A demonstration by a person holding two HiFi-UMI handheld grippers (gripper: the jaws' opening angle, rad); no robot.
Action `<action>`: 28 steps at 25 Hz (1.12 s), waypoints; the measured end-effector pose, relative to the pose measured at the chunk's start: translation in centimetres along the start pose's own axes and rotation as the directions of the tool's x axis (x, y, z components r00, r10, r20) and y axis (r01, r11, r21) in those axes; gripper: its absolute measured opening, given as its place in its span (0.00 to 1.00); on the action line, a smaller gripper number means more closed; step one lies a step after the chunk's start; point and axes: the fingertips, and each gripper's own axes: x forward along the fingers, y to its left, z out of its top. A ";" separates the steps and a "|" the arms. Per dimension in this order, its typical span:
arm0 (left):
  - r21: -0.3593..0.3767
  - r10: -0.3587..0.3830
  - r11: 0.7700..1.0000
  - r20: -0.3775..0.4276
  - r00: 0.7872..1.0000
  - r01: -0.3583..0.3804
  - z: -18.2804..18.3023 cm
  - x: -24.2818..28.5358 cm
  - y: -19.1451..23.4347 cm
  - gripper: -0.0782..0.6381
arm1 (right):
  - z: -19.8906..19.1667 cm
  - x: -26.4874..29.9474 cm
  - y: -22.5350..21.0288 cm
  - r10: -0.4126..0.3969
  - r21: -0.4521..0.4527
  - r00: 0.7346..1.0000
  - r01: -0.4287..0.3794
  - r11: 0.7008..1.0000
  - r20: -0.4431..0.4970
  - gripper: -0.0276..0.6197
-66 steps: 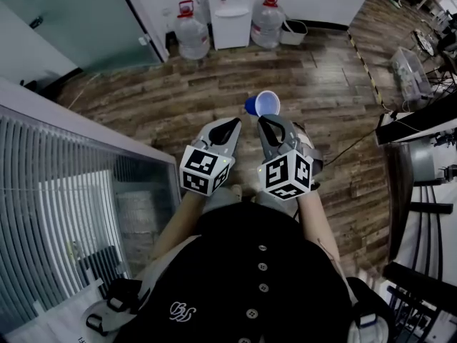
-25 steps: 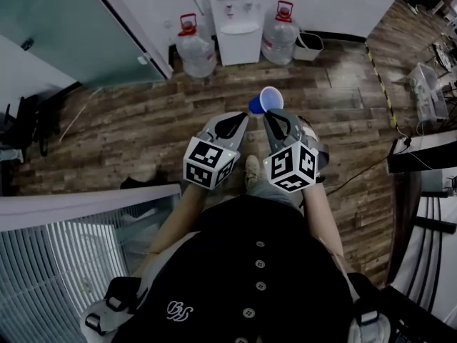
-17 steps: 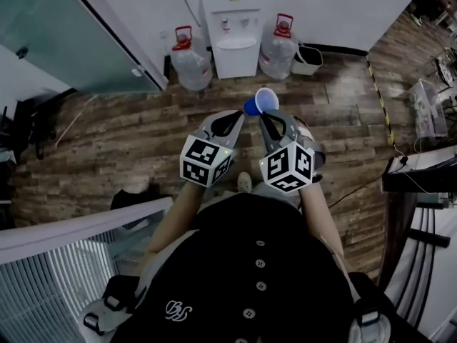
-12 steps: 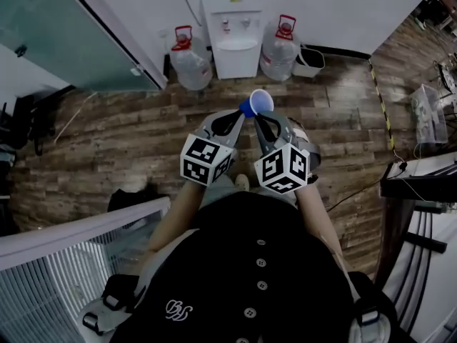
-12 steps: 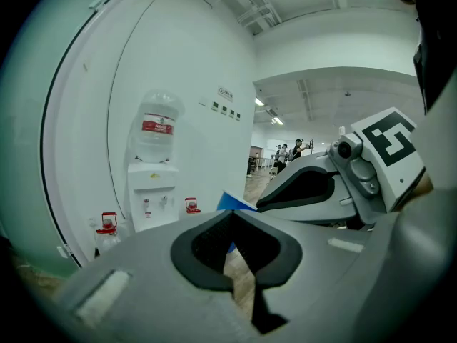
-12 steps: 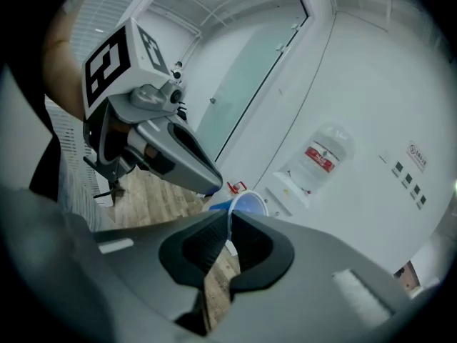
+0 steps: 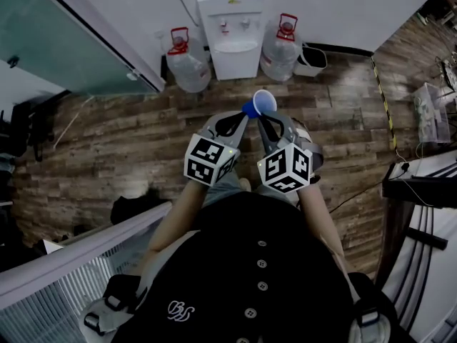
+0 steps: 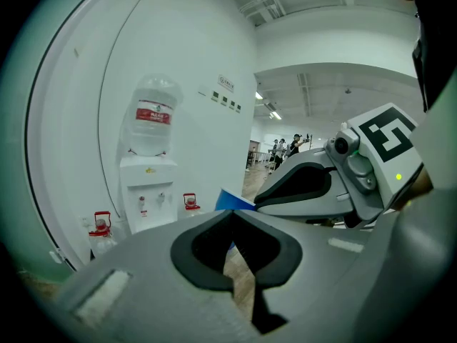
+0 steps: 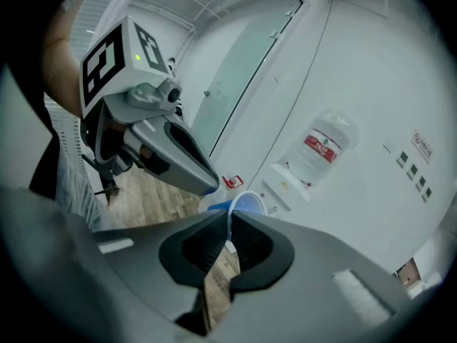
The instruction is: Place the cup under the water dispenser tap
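right gripper [image 7: 261, 117] pinching the rim of the blue cup [image 7: 265, 102], left gripper [image 7: 243, 118] closed empty just beside it, water dispenser [image 7: 233, 31] ahead.

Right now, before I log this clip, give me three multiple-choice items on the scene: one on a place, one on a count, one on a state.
1. Where is the cup?
A. in the air, short of the dispenser
B. on a shelf
C. standing on top of the dispenser

2. How many jugs stand on the floor beside the dispenser?
A. one
B. two
C. four

3. What is the right gripper doing?
A. wide open, empty
B. shut on a jug's handle
C. shut on the cup's wall

Key:
1 A: the head view shows bare floor between cup and dispenser.
2 B: one red-capped jug stands on each side.
3 C: its own view shows the cup's wall pinched between its jaws.
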 end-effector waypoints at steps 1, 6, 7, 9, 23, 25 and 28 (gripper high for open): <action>0.001 -0.003 1.000 0.000 1.000 0.003 0.3 0.6 0.6 0.11 | 0.0 0.7 -0.6 -0.002 0.001 1.000 0.002 1.000 -0.005 0.07; -0.033 -0.005 0.999 0.023 1.000 0.006 1.8 3.5 4.7 0.11 | 0.4 4.7 -4.0 -0.020 0.018 0.999 0.020 1.000 -0.027 0.07; -0.030 -0.008 1.000 0.026 1.000 0.009 2.2 4.3 5.5 0.11 | 0.6 5.6 -4.9 -0.026 0.026 0.999 0.027 0.999 -0.031 0.07; 0.000 -0.018 1.000 0.026 0.999 0.018 3.1 5.6 7.1 0.11 | 1.0 7.2 -6.7 -0.039 0.034 0.998 0.040 0.999 -0.041 0.07; 0.033 -0.106 0.994 -0.016 0.994 0.107 9.3 13.4 19.4 0.11 | 3.6 18.0 -17.0 -0.110 0.087 0.988 0.119 0.989 -0.106 0.07; 0.038 -0.113 0.993 -0.012 0.994 0.113 10.1 14.3 20.9 0.11 | 4.2 19.3 -18.1 -0.118 0.087 0.987 0.127 0.988 -0.109 0.07; 0.032 -0.137 0.990 -0.036 0.990 0.138 10.5 15.2 22.5 0.11 | 4.7 21.1 -19.4 -0.126 0.080 0.985 0.136 0.987 -0.118 0.07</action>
